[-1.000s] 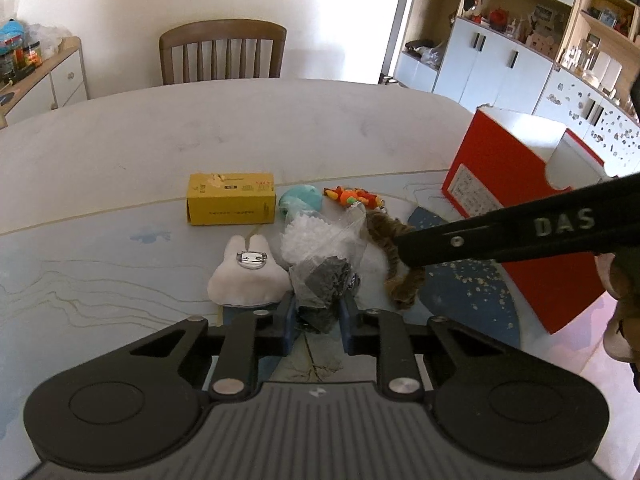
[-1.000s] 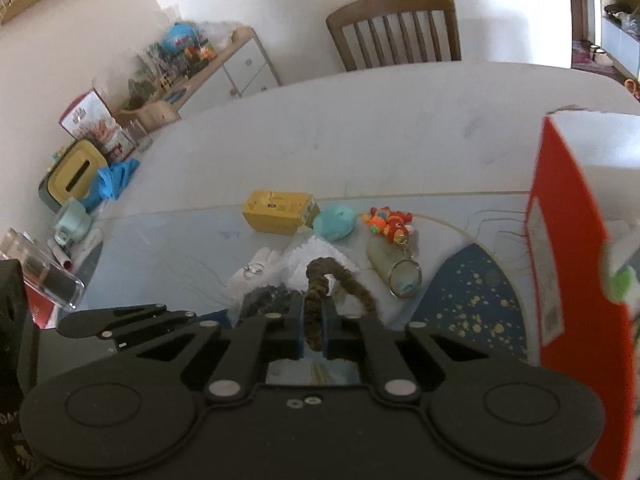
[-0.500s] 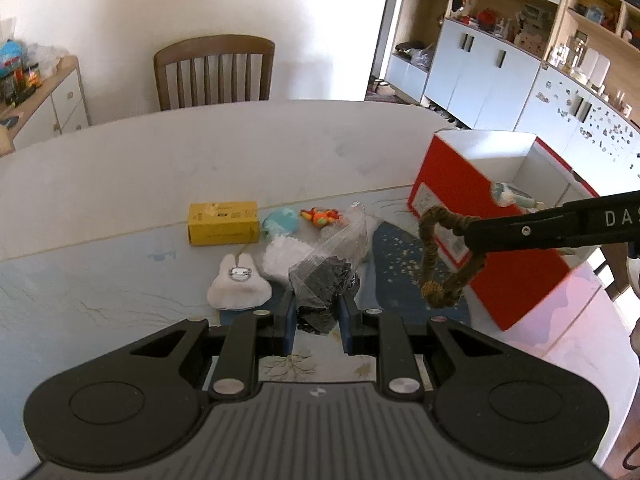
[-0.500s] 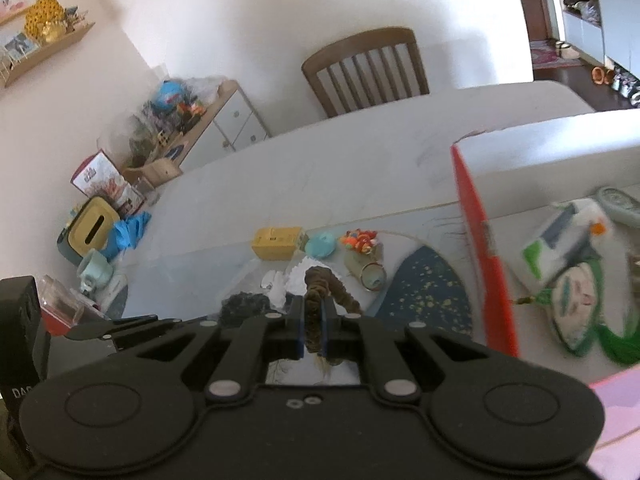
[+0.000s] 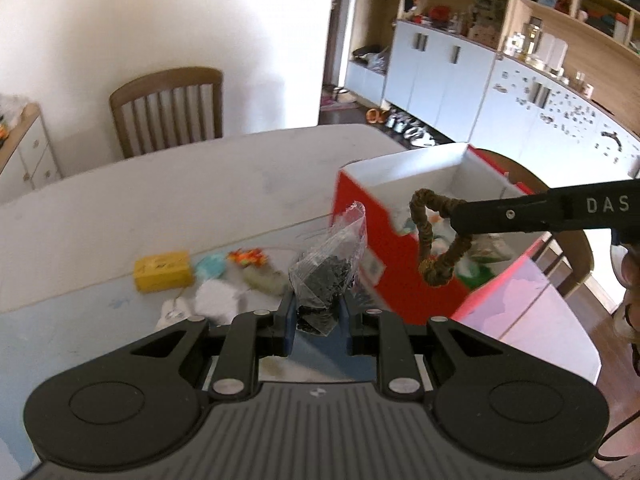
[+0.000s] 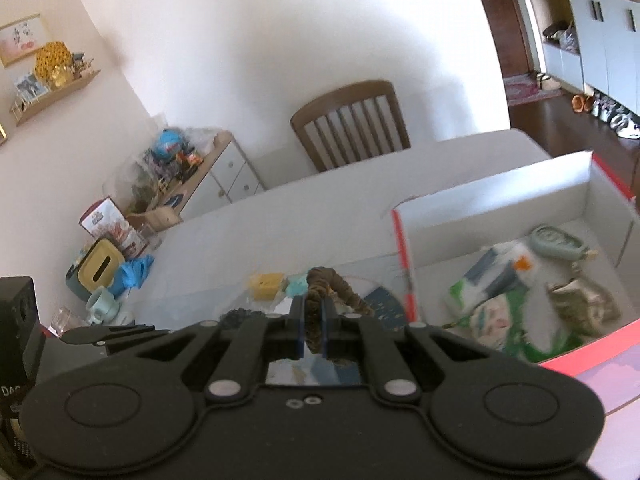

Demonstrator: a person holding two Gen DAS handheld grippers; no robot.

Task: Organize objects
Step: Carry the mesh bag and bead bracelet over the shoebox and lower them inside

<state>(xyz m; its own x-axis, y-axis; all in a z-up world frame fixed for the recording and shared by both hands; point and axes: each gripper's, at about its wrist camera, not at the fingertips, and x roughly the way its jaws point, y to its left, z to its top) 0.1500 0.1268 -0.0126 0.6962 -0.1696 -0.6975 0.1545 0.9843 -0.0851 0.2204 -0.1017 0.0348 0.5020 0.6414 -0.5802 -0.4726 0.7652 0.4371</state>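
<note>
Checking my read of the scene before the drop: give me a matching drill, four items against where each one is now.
Items:
1. braided rope loop
2. clear bag of dark bits
3. yellow box
4. white and green packet

Places:
A. lying inside the red box
B. clamped in the left gripper
C. on the table
D. clamped in the right gripper

Pairs: 1-D, 2-B, 3-C, 4-A
</note>
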